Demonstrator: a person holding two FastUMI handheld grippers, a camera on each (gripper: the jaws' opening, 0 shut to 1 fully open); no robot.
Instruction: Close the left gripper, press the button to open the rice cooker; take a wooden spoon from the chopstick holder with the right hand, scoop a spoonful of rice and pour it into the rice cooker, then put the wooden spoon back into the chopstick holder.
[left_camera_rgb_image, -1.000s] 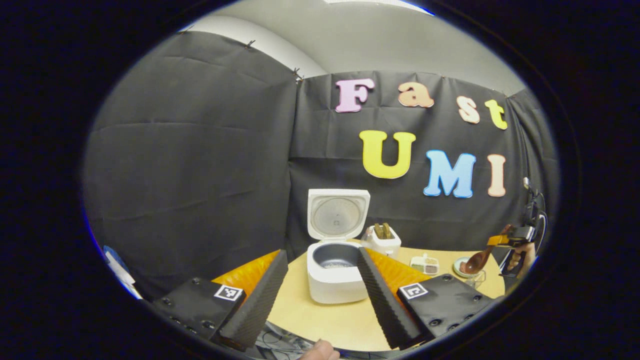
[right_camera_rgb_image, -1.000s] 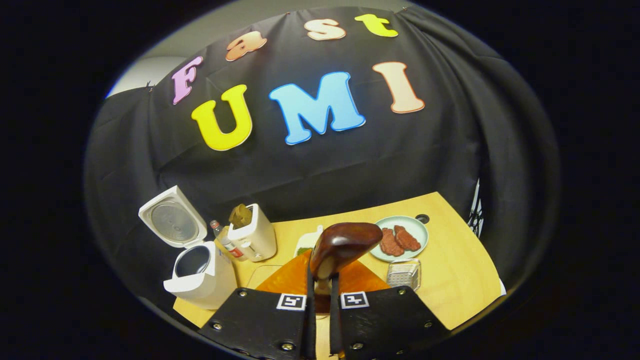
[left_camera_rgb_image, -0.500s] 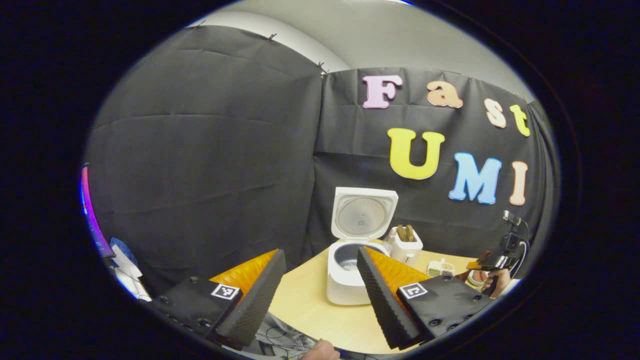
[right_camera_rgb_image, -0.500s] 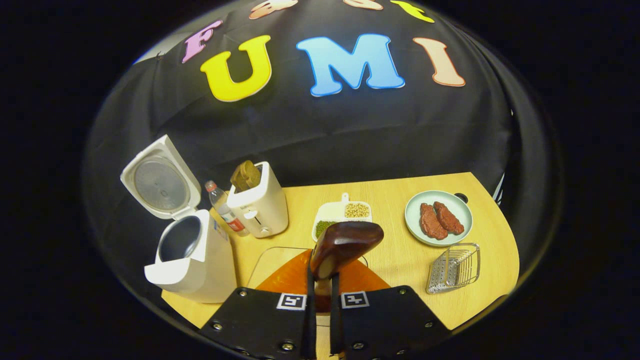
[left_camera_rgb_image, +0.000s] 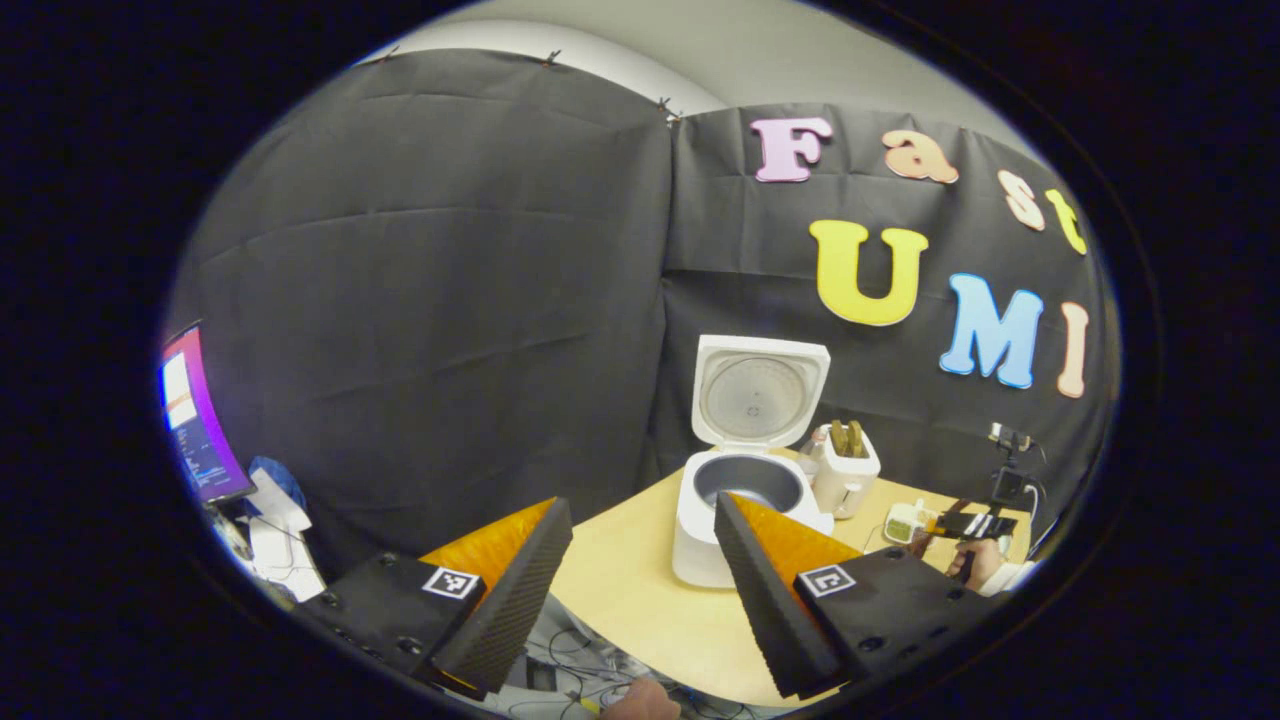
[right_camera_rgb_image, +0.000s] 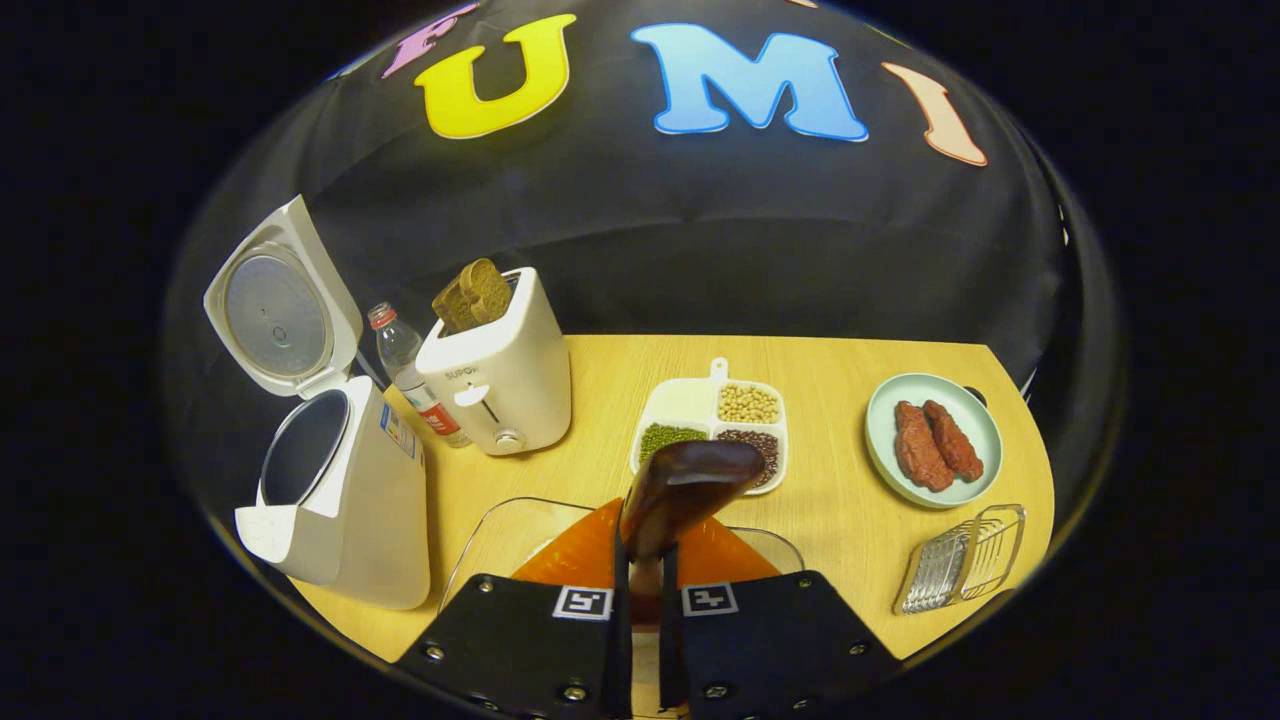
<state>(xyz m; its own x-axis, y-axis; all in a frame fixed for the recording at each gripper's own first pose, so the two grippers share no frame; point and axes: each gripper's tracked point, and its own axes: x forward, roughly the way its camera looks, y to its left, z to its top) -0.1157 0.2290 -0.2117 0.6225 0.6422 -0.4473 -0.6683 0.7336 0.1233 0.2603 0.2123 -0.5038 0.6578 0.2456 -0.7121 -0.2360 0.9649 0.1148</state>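
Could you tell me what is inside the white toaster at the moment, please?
Two brown slices of bread stand in the toaster, their tops sticking out. Their lower parts are hidden inside its slots.

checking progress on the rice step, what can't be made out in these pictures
- Wooden spoon, right gripper view: bowl faces away, so any rice in it is hidden.
- Rice cooker, right gripper view: its wall hides the pot's bottom.
- Clear container, right gripper view: the fingers cover most of it.
- Right gripper, left gripper view: too small to judge its grip.
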